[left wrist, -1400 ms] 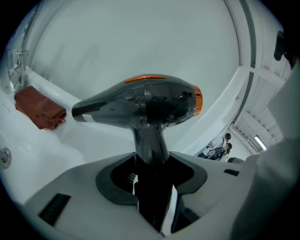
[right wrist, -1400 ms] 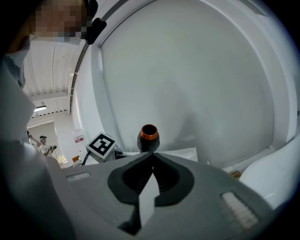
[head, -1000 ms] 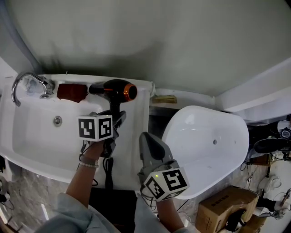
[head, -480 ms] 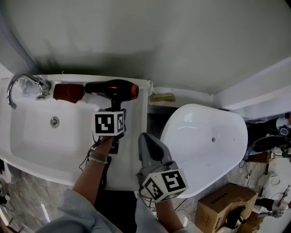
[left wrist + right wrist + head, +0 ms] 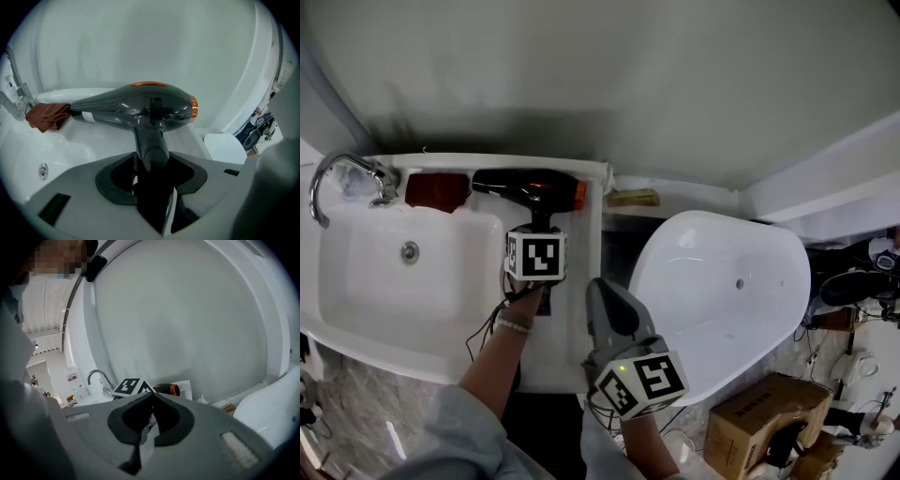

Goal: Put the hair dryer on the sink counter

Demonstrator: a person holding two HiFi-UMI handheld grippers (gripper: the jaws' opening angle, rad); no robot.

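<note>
The black hair dryer (image 5: 530, 186) with an orange ring lies crosswise over the back right of the white sink counter (image 5: 581, 281), nozzle toward a red cloth. My left gripper (image 5: 540, 229) is shut on its handle (image 5: 151, 149), which runs down between the jaws of the left gripper (image 5: 152, 161). Whether the dryer body touches the counter I cannot tell. Its cord (image 5: 483, 328) trails down past my wrist. My right gripper (image 5: 598, 287) hovers off the counter's right edge with its jaws together and nothing in them; in its own view the right gripper (image 5: 151, 397) points at the dryer's orange end (image 5: 172, 390).
A chrome faucet (image 5: 337, 178) and a red cloth (image 5: 436, 190) stand at the back of the basin (image 5: 394, 281). A white tub (image 5: 722, 300) lies right of the sink. A small yellowish item (image 5: 635, 200) sits on the ledge between them. A cardboard box (image 5: 764, 427) is on the floor.
My left gripper has carried the hair dryer back toward the wall and lower, tipping steeper. The right gripper has stayed put.
</note>
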